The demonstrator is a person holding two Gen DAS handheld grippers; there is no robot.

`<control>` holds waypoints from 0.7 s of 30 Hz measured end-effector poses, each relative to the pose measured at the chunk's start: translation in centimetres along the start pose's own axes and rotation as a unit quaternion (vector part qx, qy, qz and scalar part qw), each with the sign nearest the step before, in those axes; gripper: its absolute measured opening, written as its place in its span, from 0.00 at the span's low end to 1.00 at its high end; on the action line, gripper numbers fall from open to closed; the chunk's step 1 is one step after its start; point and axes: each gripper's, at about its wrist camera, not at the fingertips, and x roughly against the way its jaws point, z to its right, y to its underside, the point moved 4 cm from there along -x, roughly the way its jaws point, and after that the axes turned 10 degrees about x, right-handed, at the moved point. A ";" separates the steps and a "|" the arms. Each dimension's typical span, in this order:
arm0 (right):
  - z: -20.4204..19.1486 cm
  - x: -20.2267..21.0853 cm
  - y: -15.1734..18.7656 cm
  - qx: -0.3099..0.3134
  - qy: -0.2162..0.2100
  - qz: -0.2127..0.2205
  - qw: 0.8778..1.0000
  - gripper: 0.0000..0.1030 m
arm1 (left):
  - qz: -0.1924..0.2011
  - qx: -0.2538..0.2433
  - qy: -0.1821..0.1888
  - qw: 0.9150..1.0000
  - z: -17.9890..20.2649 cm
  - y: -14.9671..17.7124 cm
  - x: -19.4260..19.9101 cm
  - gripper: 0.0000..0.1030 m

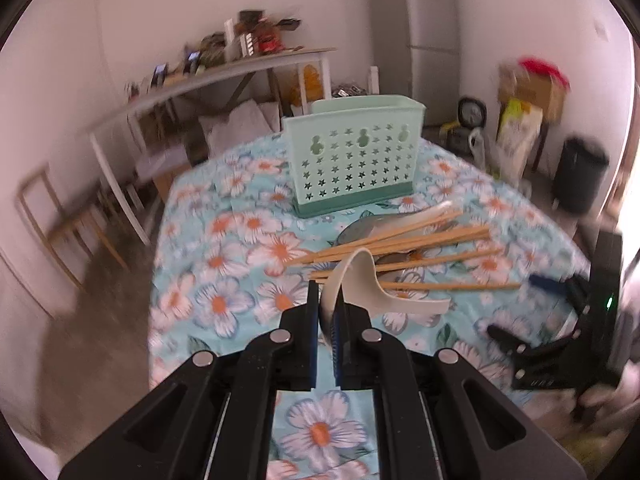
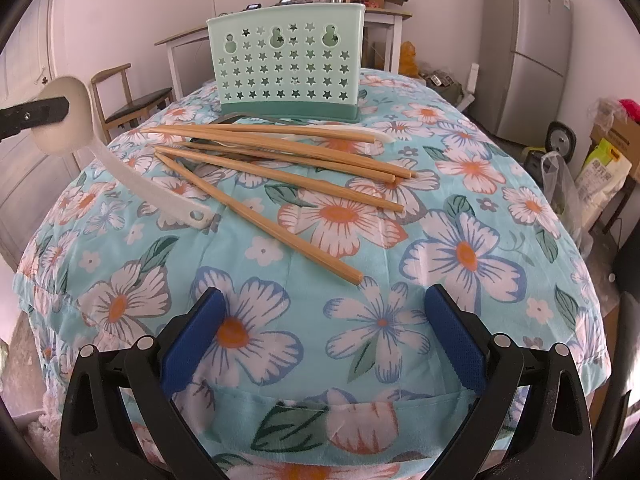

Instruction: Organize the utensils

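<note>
Soft daylight, right-edge glare, motion-blurred left view, sharper right view, fisheye-bent edges.

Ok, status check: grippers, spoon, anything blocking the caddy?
Left gripper shut on white spoon, by the bowl. Right gripper open, empty, low over tablecloth. Chopsticks loose before green caddy; nothing blocking its top.

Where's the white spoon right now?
The white spoon is at the far left of the right wrist view, its bowl pinched in the left gripper, handle end down near the cloth beside the chopsticks, in front of the green holder.
</note>
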 end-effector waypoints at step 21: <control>1.6 -0.3 -13.5 0.099 -0.037 0.045 0.993 0.53 | -0.040 0.219 0.121 0.967 -6.9 5.5 -7.2 0.05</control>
